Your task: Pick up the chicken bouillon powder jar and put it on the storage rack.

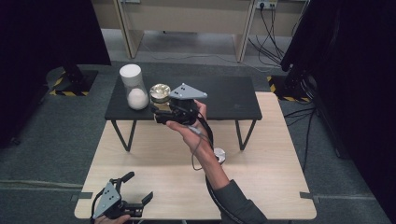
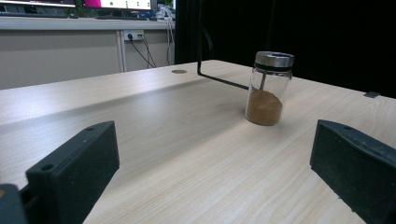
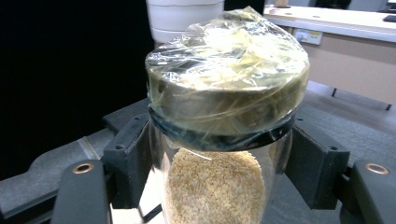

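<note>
table (image 1: 261, 186): light wood, big one; bare in the middle, nothing blocking there.
shelf (image 1: 233, 100): small black stand on the table's far half, thin legs; holds white jar now, free room to the right.
right gripper (image 1: 161, 114): raised at the shelf's front edge, jaws clamped on seed jar just under the lid; grey plate on top, cable trailing down the forearm.
left gripper (image 1: 137, 189): parked at the table's near-left corner, jaws wide, nothing between them; idle.
white jar (image 1: 133, 86): tall, white cap, white powder inside; stands at shelf's left end, just beside seed jar.
seed jar (image 3: 219, 140): glass, pale grains about half full, metal lid wrapped in clear film; held upright in right gripper. High view puts it (image 1: 160, 93) at shelf level, right of white jar; cannot tell if base touches the shelf yet.
brown jar (image 2: 268, 88): small glass jar, metal lid, brown powder; on table under the right forearm, in front of the shelf. Likely next to go up.
step: judged as placing seed jar on the shelf next to white jar.
next move: lower straight down until base seats flat, then open jaws and back out toward the near side, keeping level.
risk: white jar close on the left, sideways drift could knock it; film on lid slippery, grip sits just below it; shelf edge near, jar needs to land well inside.
</note>
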A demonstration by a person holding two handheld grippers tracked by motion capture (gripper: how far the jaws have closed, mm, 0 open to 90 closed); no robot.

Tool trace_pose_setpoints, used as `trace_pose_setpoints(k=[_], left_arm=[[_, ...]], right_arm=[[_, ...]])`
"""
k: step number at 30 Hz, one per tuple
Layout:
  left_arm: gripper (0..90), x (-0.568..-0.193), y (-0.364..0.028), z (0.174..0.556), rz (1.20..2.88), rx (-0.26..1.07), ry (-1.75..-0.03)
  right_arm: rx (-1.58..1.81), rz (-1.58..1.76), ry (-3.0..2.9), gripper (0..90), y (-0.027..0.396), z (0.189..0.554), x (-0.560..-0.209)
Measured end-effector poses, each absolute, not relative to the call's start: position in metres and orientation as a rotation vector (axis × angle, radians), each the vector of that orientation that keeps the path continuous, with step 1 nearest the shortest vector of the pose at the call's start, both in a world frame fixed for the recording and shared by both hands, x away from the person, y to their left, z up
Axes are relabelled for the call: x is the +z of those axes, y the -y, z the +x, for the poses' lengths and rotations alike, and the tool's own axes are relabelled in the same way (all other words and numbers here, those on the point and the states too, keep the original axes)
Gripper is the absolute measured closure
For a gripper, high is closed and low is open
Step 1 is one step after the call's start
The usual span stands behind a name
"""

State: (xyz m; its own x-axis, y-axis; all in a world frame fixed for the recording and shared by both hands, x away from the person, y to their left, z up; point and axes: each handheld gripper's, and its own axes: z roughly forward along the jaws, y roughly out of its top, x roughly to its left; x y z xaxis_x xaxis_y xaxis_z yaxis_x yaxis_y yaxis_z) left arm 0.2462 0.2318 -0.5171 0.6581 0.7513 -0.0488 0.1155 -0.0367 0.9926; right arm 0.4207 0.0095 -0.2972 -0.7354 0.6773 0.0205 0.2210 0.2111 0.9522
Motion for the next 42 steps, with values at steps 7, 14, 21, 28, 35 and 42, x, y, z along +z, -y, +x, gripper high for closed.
trace_pose_setpoints(k=[7,14,21,28,35,42], left_arm=[[0.7,-0.517,-0.232,0.246,1.55,0.596,-0.743],[0.7,-0.517,-0.232,0.246,1.55,0.595,-0.742],[0.7,-0.517,-0.232,0.246,1.55,0.593,-0.742],[0.7,-0.517,-0.232,0.246,1.551,0.593,-0.741],[0.7,-0.517,-0.232,0.246,1.552,0.593,-0.74],[0.7,-0.517,-0.232,0.246,1.553,0.593,-0.74]], right_arm=[[1.524,0.87,-2.063,30.8,-0.014,0.431,-0.298],[1.513,0.897,-2.043,30.8,-0.017,0.439,-0.299],[1.496,0.909,-2.02,30.8,-0.022,0.446,-0.3],[1.481,0.924,-2.005,30.8,-0.025,0.452,-0.3],[1.467,0.946,-1.997,30.7,-0.027,0.457,-0.303],[1.468,0.963,-1.985,30.8,-0.029,0.462,-0.306]])
